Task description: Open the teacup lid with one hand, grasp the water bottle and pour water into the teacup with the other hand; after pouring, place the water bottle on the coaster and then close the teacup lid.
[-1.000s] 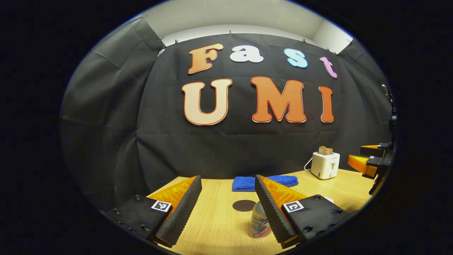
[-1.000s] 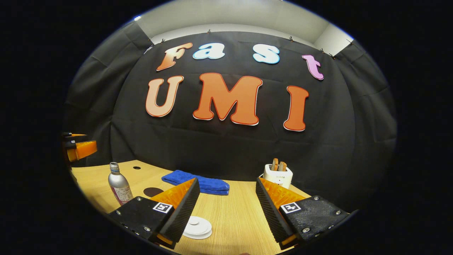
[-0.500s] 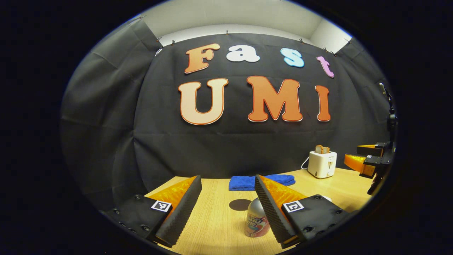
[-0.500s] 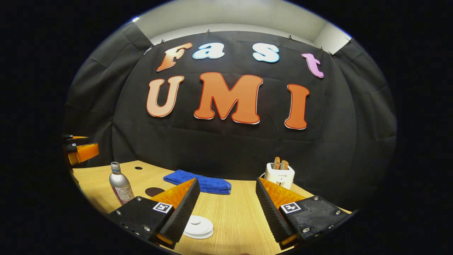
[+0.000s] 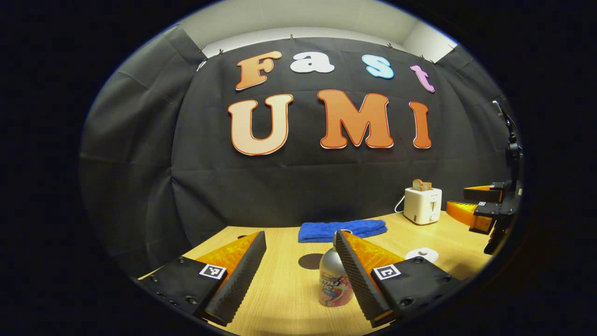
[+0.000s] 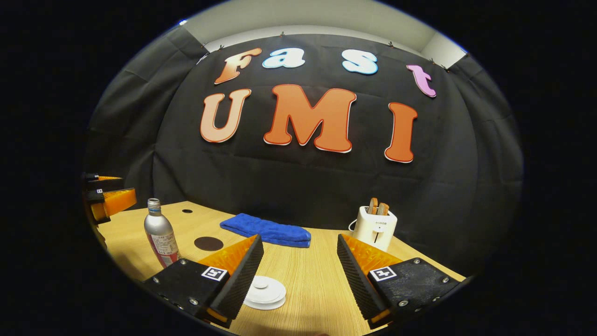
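Observation:
A silver water bottle [image 5: 332, 280] with a colourful label stands upright on the wooden table, partly behind the right finger of my left gripper [image 5: 298, 273], which is open and empty. The dark round coaster [image 5: 311, 261] lies just beyond the bottle. In the right gripper view the bottle [image 6: 160, 233] stands at the left, with the coaster [image 6: 208, 243] behind it. The white teacup lid [image 6: 266, 291] sits low beside the left finger of my open right gripper [image 6: 298, 275]. The teacup [image 5: 422, 255] with its lid looks small at the right in the left gripper view.
A folded blue towel [image 5: 343, 230] lies at the back of the table [image 5: 280, 289] near the wall. A white toaster [image 5: 422, 205] holding toast stands at the back right. The other gripper [image 5: 482, 207] hangs at the far right edge.
Both grippers have risen or tilted a little, so more of the table shows. The bottle now sits higher in the left gripper view, beside the right finger.

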The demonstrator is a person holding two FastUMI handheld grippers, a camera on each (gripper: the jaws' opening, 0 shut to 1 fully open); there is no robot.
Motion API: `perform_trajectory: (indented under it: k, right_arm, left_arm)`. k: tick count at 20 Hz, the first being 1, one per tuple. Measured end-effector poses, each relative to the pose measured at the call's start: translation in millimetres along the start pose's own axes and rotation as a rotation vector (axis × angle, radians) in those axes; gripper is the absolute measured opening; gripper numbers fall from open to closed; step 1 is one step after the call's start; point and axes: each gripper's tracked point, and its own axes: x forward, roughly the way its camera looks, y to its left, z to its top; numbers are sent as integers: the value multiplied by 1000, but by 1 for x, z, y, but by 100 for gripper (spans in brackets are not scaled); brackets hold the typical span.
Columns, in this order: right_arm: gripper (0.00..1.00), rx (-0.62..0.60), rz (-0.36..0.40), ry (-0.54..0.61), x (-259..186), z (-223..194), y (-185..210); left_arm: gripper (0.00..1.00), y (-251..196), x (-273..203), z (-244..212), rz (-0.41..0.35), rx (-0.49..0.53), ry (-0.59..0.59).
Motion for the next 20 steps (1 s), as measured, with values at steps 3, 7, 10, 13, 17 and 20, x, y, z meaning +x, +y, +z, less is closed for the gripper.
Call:
perform_trajectory:
  k: [3,7,10,13,17,20]
  right_arm:
    - [95,2,44,28,2,-12,13]
    - [95,5,70,84,8,-35,21]
    - [95,27,112,132,12,-55,34]
    - [95,57,147,179,16,-70,43]
    - [93,36,163,231,20,-88,48]
    - [84,9,188,245,23,-97,58]
  left_arm:
    - [99,-7,-1,-5,-18,7,8]
    - [97,-13,-3,-11,-36,31,16]
    - [100,-18,-5,-14,-54,28,22]
    - [99,-19,-5,-17,-53,37,26]
    - [99,-19,-4,-25,-55,37,42]
    - [99,-19,-2,-27,-57,37,45]
